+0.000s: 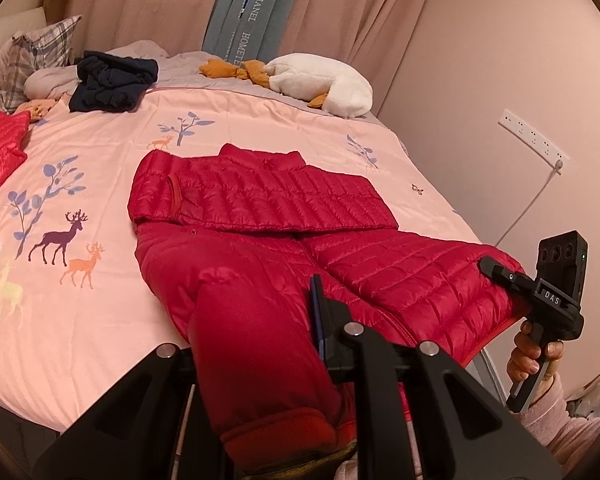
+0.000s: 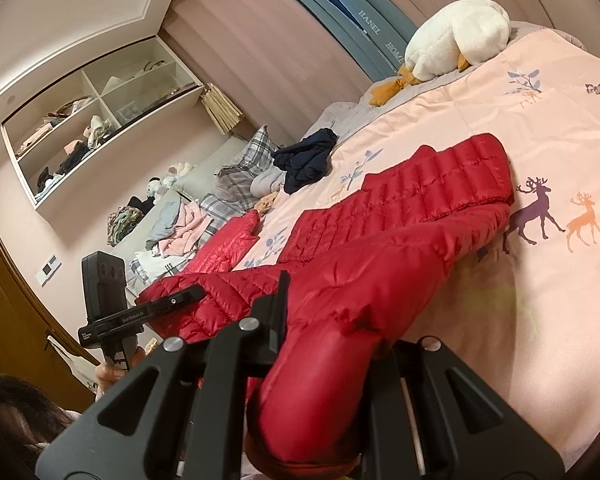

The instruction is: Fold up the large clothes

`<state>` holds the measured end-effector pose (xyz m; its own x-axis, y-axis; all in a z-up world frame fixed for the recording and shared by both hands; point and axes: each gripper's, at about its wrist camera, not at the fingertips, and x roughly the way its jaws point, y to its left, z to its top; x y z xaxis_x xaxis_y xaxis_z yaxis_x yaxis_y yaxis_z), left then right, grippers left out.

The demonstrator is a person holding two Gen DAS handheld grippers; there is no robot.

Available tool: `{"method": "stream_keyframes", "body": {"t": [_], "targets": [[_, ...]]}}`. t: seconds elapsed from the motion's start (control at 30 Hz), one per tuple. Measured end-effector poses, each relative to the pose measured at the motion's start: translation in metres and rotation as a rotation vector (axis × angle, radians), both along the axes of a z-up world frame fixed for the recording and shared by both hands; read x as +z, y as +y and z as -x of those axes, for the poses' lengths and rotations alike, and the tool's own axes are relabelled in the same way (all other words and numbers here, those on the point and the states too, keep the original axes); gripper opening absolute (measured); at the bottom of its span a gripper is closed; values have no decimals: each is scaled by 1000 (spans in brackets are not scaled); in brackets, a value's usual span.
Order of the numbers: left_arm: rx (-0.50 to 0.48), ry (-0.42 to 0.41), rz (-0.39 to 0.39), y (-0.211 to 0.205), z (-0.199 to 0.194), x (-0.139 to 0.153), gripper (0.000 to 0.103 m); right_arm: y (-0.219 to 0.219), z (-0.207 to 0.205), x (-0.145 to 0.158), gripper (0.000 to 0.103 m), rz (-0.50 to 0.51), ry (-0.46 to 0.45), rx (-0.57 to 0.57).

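A red quilted down jacket (image 1: 260,200) lies on the pink bed cover (image 1: 100,140), its top part folded across. My left gripper (image 1: 260,320) is shut on a sleeve of the jacket (image 1: 252,360) near the bed's front edge; one finger (image 1: 316,312) shows beside the cloth. My right gripper (image 1: 496,272) shows in the left wrist view at the jacket's right hem, shut on it. In the right wrist view the right gripper (image 2: 332,320) is shut on red jacket cloth (image 2: 360,300), and the left gripper (image 2: 188,294) holds the jacket's far end.
A dark navy garment (image 1: 112,80) and a second red jacket (image 1: 0,148) lie at the far left of the bed. A white plush goose (image 1: 324,80) lies at the head. Plaid pillows (image 1: 28,56), a wall socket strip (image 1: 536,140) and open shelves (image 2: 92,128) surround the bed.
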<state>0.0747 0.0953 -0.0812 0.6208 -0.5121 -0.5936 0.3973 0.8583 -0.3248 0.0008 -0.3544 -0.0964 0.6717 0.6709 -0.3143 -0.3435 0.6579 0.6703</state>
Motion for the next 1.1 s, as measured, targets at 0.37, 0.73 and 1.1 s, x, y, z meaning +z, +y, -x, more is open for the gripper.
{"method": "stream_keyframes", "body": {"t": [0.37,0.73,1.1], "targets": [[-11,-25,-3,2,9,12,14,-1,13,14,11,-5,-34,5],[-14,-42,-4,3,12,20,14,-3,14,20,11,-12,-56,5],[4,-42,-17,2,2,20,14,-2,4,20,11,-11,-54,-9]]}}
